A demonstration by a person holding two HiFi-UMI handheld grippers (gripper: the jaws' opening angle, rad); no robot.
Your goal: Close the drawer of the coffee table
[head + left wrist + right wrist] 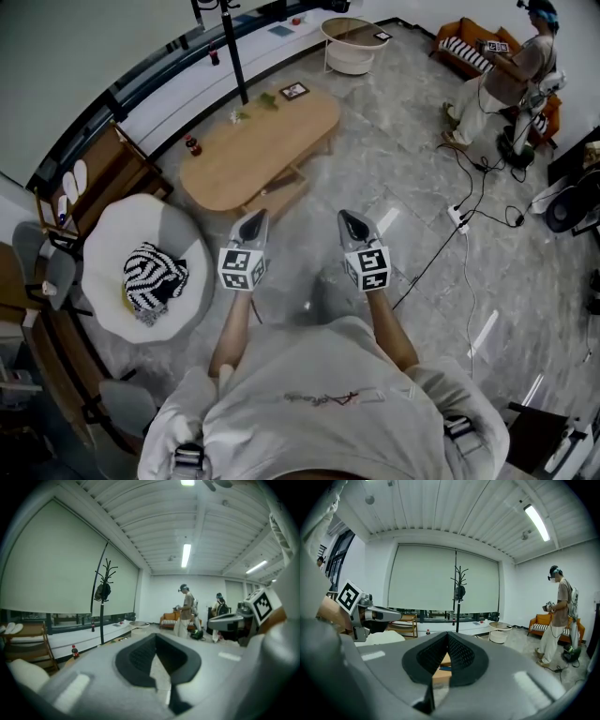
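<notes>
The oval wooden coffee table point(272, 136) stands on the marble floor ahead of me. Its drawer point(281, 191) sticks out open from the near side. My left gripper point(257, 219) is shut and empty, held in the air just short of the drawer's front. My right gripper point(350, 220) is shut too, level with it and to the right, over bare floor. In the left gripper view the closed left gripper point(157, 638) points past the table's edge. In the right gripper view, wood of the table point(440, 662) shows below the closed right gripper point(447, 635).
A white round armchair point(112, 300) with a striped cushion point(155, 277) sits left of me. A cola bottle point(193, 145) and a picture frame point(293, 91) are on the table. A coat stand point(234, 56) rises behind. A power strip point(458, 217) with cables lies right; a person point(506, 80) stands far right.
</notes>
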